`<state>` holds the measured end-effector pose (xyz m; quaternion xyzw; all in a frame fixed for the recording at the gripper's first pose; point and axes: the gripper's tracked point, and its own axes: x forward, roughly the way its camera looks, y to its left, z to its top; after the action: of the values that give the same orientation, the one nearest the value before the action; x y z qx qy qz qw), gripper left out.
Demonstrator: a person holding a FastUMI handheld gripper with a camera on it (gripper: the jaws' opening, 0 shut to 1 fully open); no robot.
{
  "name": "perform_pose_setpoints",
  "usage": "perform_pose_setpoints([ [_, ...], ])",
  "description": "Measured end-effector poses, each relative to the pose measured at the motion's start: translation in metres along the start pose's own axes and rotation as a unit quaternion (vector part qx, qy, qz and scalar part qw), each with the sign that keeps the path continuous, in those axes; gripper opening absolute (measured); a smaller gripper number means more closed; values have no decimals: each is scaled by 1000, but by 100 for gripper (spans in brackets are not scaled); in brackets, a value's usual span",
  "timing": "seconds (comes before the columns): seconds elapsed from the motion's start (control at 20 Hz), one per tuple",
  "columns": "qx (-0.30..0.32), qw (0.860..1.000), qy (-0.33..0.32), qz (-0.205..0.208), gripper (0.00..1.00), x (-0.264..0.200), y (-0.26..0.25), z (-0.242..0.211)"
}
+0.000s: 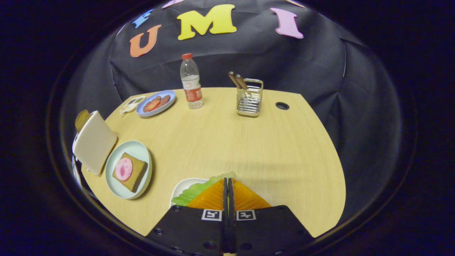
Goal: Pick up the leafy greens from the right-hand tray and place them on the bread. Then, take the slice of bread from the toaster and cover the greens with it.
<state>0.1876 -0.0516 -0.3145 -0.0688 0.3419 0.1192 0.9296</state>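
Tool [228, 185] fingers pressed together over leafy greens [199, 190] (whether pinching them, I cannot tell).

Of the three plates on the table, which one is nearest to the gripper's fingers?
The white plate holding the leafy greens, right at the closed fingers of the gripper. The pale green plate with bread and the blue plate lie farther off.

Dim, even booth light; sharp centre, fisheye-bent edges.
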Motion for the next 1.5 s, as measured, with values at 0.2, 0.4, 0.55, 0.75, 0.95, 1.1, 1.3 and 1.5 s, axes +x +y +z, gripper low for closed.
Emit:
perform_pose_setpoints([
  [0.2,-25,999,-34,3,0,-34,28,9],
  [0.4,-26,998,-50,-13,0,-67,51,13],
  [0.55,-33,997,-66,-25,0,-89,72,23],
  [0.75,-42,995,-82,-27,0,-113,108,35],
  [0.95,-54,994,-88,-30,0,-120,131,36],
  [1.1,-37,996,-61,-54,0,-106,111,18],
  [1.3,-27,996,-22,-79,0,-90,61,-5],
  [1.5,-20,997,2,-70,1,-65,22,-19],
])
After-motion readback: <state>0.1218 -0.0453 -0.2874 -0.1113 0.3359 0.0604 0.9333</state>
